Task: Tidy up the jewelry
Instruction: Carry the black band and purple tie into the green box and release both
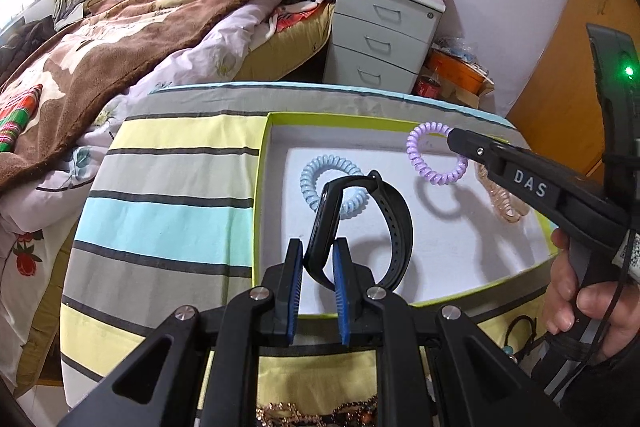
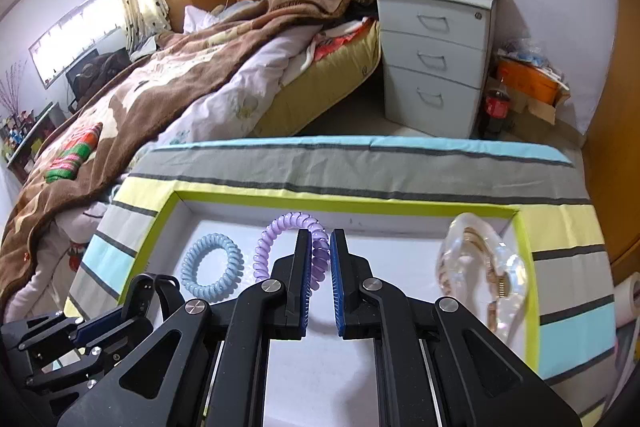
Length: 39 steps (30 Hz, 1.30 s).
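Observation:
A white tray with a lime-green rim [image 1: 264, 163] [image 2: 168, 211] lies on a striped cloth. My left gripper [image 1: 318, 247] is shut on a black fitness band [image 1: 384, 219] and holds it upright over the tray's near left part; it also shows in the right wrist view [image 2: 150, 287]. My right gripper [image 2: 320, 239] [image 1: 452, 141] is shut on a purple spiral hair tie [image 2: 276, 243] [image 1: 436, 155] and holds it above the tray. A light blue spiral hair tie [image 1: 320, 171] [image 2: 212, 265] lies in the tray. A clear hair claw [image 2: 480, 267] [image 1: 500, 199] lies at the tray's right.
The striped cloth [image 1: 168, 211] covers the table. A bed with a brown blanket [image 1: 120, 39] is at left, a grey drawer cabinet [image 1: 380, 31] behind. Gold sequinned pieces [image 1: 316, 413] and a dark cord bracelet [image 1: 520, 343] lie on the cloth near the tray's front.

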### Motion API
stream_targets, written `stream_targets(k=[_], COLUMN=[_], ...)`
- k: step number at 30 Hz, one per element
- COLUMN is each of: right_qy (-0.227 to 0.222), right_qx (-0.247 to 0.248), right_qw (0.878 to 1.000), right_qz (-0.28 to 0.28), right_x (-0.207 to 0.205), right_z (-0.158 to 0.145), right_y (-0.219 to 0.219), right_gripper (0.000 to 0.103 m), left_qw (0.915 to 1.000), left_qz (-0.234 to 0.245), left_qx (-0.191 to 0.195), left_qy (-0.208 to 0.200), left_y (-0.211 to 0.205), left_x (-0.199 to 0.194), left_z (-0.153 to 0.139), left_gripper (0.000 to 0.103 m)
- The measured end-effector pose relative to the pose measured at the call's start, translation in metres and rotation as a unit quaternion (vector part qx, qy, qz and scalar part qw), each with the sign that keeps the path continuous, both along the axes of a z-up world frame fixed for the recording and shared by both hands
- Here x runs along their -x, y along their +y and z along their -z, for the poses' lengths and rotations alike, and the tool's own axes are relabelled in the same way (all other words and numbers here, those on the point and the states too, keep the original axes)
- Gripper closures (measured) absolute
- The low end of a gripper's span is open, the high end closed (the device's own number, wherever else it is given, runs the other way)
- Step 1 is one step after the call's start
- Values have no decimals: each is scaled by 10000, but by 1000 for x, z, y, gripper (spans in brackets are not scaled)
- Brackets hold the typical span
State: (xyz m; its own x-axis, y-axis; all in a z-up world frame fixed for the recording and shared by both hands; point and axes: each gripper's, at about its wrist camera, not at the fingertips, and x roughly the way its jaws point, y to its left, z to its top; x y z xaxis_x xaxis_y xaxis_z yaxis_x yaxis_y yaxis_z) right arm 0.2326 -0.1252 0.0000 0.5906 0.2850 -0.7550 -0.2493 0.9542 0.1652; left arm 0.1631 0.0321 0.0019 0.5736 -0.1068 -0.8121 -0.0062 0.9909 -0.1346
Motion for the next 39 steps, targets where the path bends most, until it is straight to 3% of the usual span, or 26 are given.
stream_targets(k=[15,39], right_qy=[154,283], right_qx=[147,228], right_qw=[9998,9993], right_qz=[-45,38], right_x=[-11,-18], right_z=[17,27], right_y=[11,9], right_gripper=[93,93], left_qw=[9995,9995], left_qz=[-78,-96], left_qx=[16,-34], left_qy=[305,305], left_y=[5,3], left_x=[-14,-16], left_z=[19,21], left_gripper=[87,86])
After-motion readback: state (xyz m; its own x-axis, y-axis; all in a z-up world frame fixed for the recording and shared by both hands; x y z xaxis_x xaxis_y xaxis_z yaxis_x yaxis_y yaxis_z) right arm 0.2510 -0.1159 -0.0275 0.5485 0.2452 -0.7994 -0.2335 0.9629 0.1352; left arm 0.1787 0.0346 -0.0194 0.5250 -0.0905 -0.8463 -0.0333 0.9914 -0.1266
